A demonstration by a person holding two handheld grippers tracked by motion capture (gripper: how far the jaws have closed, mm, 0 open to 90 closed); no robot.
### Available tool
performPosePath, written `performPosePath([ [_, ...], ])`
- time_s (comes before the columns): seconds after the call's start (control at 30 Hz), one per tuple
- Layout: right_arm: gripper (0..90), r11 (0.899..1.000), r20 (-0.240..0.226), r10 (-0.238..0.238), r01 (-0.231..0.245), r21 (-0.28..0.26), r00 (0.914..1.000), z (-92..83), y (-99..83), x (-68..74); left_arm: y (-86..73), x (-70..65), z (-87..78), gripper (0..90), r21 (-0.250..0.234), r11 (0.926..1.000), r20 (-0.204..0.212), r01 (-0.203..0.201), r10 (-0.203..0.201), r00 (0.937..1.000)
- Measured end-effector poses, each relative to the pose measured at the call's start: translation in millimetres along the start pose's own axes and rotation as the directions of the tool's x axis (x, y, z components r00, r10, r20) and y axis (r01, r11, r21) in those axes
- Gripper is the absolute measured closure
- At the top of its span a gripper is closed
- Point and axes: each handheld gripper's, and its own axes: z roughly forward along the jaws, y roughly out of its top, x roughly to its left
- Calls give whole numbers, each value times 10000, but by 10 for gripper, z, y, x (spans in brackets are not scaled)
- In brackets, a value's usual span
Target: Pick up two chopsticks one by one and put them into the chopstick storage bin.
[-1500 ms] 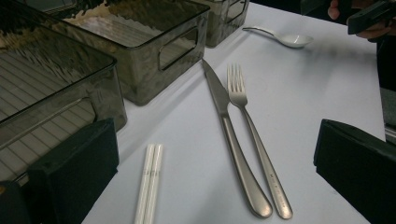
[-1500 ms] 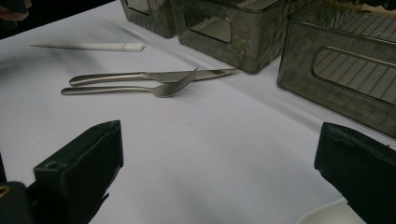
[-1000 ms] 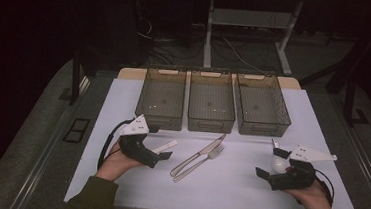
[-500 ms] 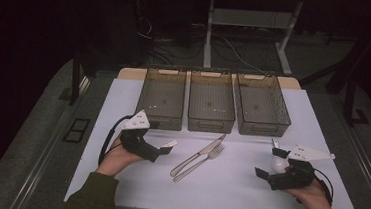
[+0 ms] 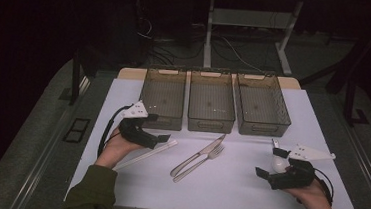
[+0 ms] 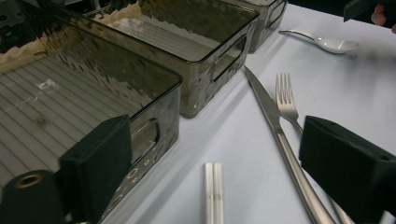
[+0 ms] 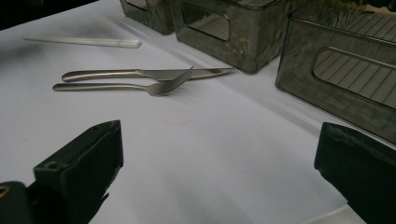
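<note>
A pair of white chopsticks (image 5: pixel 145 154) lies on the white table cover, its far end between the jaws of my left gripper (image 5: pixel 163 139). In the left gripper view the chopsticks (image 6: pixel 213 193) sit low between the two black jaws of that gripper (image 6: pixel 219 164). The jaws stand wide and have just been closing, and the pads do not touch the sticks. A knife (image 5: pixel 198 154) and a fork (image 5: pixel 203 160) lie side by side mid-table. My right gripper (image 5: pixel 268 162) rests open at the right, beside a spoon (image 5: pixel 279 163); nothing lies between the jaws of the right gripper (image 7: pixel 219 163).
Three smoky transparent bins (image 5: pixel 212 100) stand in a row at the back of the cover; the leftmost bin (image 6: pixel 88 88) is close to my left jaw. The table's front edge runs near both forearms. Dark floor and cables lie beyond the table.
My left gripper has shifted a little forward and to the right, over the end of the chopsticks. The right hand has kept still.
</note>
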Motion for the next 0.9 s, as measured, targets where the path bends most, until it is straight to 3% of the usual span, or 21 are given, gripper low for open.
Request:
performPosePath([
  [0.43,12,10000,28,-58,58,46,10000,-10,-5,15,-99,79,-3,363,1010,9948,-101,-127,138,9999],
  [0.7,12,10000,8,-49,49,30,10000,-11,-7,6,-184,97,10,550,1856,9825,225,-159,119,9997],
  [0.9,12,10000,-2,-32,32,75,10000,-15,-12,8,-242,93,17,638,2308,9729,386,-136,49,9992],
])
